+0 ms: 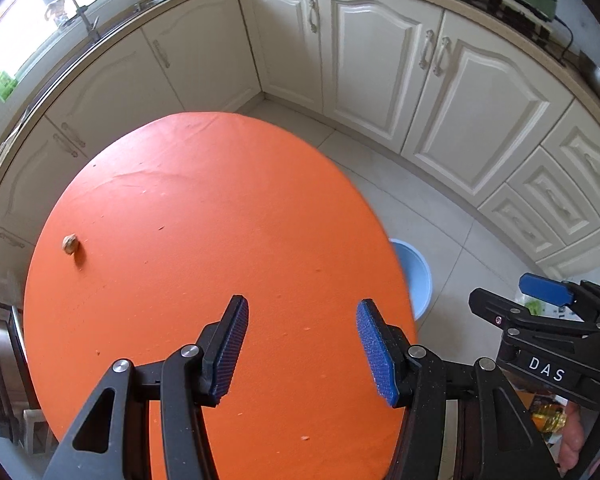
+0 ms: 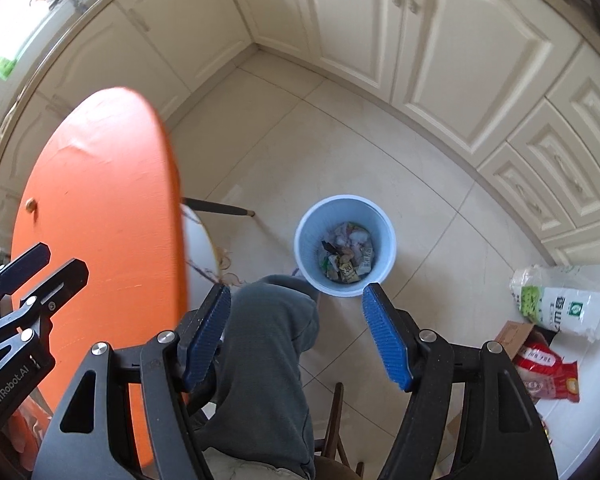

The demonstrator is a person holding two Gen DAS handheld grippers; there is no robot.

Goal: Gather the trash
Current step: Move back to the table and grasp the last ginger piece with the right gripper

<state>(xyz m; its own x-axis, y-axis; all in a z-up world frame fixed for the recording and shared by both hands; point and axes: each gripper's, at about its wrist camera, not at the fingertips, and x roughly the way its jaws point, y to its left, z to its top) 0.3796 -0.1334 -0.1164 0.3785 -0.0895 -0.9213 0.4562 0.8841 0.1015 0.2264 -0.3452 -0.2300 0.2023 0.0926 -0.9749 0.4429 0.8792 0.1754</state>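
Observation:
A small tan scrap of trash point(image 1: 70, 243) lies on the orange table point(image 1: 204, 216) at its far left; it also shows in the right wrist view point(image 2: 30, 203). My left gripper point(image 1: 302, 320) is open and empty above the table's near side. My right gripper point(image 2: 296, 304) is open and empty, off the table's right edge, above the floor just short of a light blue bin point(image 2: 345, 280) that holds several wrappers point(image 2: 346, 256). The bin's rim peeks past the table edge in the left wrist view point(image 1: 418, 276). The right gripper shows at the right of the left wrist view point(image 1: 540, 300).
Cream kitchen cabinets point(image 1: 380, 64) curve around the back. The person's grey-trousered knee point(image 2: 268, 340) sits under my right gripper. Bags of food point(image 2: 556, 308) and a cardboard box point(image 2: 512, 334) lie on the floor at right. A chair leg point(image 2: 216, 206) sticks out under the table.

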